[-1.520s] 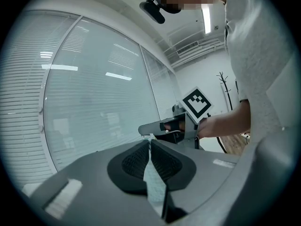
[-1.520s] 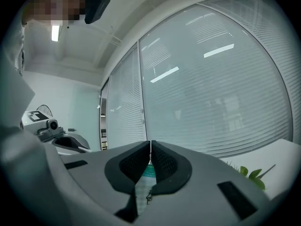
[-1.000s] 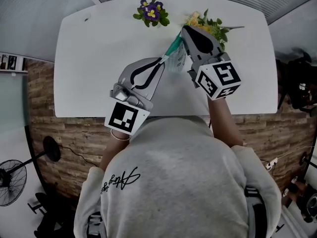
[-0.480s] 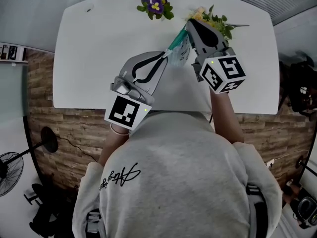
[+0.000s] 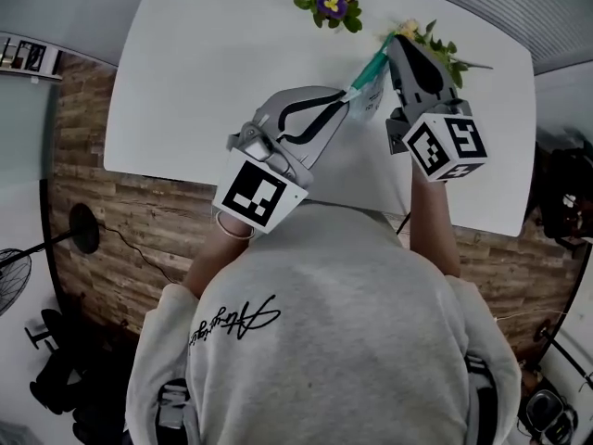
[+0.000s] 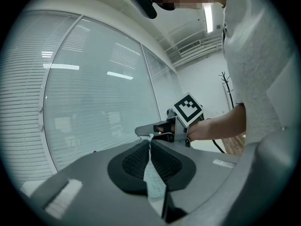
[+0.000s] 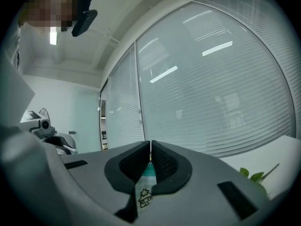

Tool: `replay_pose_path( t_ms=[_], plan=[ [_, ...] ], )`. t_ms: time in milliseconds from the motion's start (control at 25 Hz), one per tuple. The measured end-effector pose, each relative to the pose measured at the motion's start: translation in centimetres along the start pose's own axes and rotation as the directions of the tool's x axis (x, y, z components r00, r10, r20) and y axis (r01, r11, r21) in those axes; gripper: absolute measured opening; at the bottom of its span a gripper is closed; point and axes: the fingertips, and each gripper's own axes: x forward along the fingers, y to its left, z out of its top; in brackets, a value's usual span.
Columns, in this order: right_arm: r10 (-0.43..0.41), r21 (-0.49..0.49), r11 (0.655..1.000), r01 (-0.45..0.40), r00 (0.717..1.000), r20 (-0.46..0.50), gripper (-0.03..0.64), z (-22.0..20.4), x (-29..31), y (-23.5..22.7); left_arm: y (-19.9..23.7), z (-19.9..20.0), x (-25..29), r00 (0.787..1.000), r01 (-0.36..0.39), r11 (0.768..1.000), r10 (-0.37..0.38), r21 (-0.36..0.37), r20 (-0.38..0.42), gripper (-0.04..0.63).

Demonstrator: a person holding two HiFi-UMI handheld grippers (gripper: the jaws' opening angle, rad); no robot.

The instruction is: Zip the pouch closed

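Observation:
A small pale pouch (image 5: 370,97) with a green zip edge (image 5: 371,66) hangs above the white table (image 5: 204,82), held between both grippers. My left gripper (image 5: 348,96) is shut on the pouch's near end; in the left gripper view the fabric (image 6: 153,182) is pinched flat between the dark pads (image 6: 134,163). My right gripper (image 5: 393,46) is shut on the far end at the green edge. In the right gripper view the pouch (image 7: 144,193), printed with a little house, sits between its closed pads (image 7: 164,163). The zip slider is hidden.
A pot of purple flowers (image 5: 326,0) and a bunch of yellow flowers with green leaves (image 5: 437,52) stand at the table's far edge, right behind the right gripper. Blinds (image 7: 211,93) cover the windows beyond. A wooden floor (image 5: 139,239) and a fan (image 5: 7,281) lie below.
The head view has swung, so everything sits further right and higher in the picture. Both grippers keep the same hold on the pouch and the same spacing.

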Motion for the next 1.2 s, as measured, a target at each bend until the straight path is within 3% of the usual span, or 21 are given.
replay_pose_path(
  t_ms=[480,1200],
  plan=[
    [-0.033,0.046,0.998,0.032,0.999,0.010,0.008,0.3,0.5,-1.1,1.0,0.2,-0.5,1.000,0.009,1.000,-0.008,-0.020,0.016,0.009],
    [-0.120,-0.044,0.992,0.120,0.993,0.001,0.008,0.7,1.2,-1.5,1.8,0.3,-1.5,0.997,0.066,0.998,-0.065,-0.014,0.047,0.009]
  ],
)
